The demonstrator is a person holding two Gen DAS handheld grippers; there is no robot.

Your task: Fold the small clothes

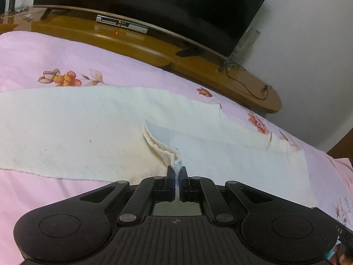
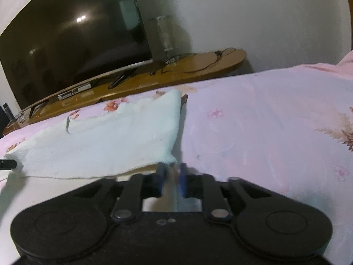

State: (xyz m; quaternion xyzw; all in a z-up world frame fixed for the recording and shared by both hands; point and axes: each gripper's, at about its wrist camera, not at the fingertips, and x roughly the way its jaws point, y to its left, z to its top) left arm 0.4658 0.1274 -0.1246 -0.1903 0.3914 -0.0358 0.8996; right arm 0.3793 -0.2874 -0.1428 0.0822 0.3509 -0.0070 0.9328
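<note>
A cream-white small cloth [image 1: 88, 132] lies spread on the pink floral bedsheet [image 1: 44, 55]. My left gripper [image 1: 177, 172] is shut on a pinched edge of the cloth, which rises in a fold from the fingers. In the right wrist view the cloth [image 2: 106, 141] looks pale and partly lifted, with its near corner running into my right gripper [image 2: 172, 172]. The right gripper's blue pads [image 2: 183, 176] are blurred and stand close together around the cloth corner. The left gripper's tip [image 2: 7, 164] shows at the far left edge.
A wooden TV stand [image 1: 132, 42] runs behind the bed with a large dark TV [image 1: 154, 4], a set-top box [image 1: 122, 23] and loose cables [image 1: 247, 84]. A clear glass vase [image 2: 165, 35] stands by the white wall. The pink sheet [image 2: 264, 132] extends to the right.
</note>
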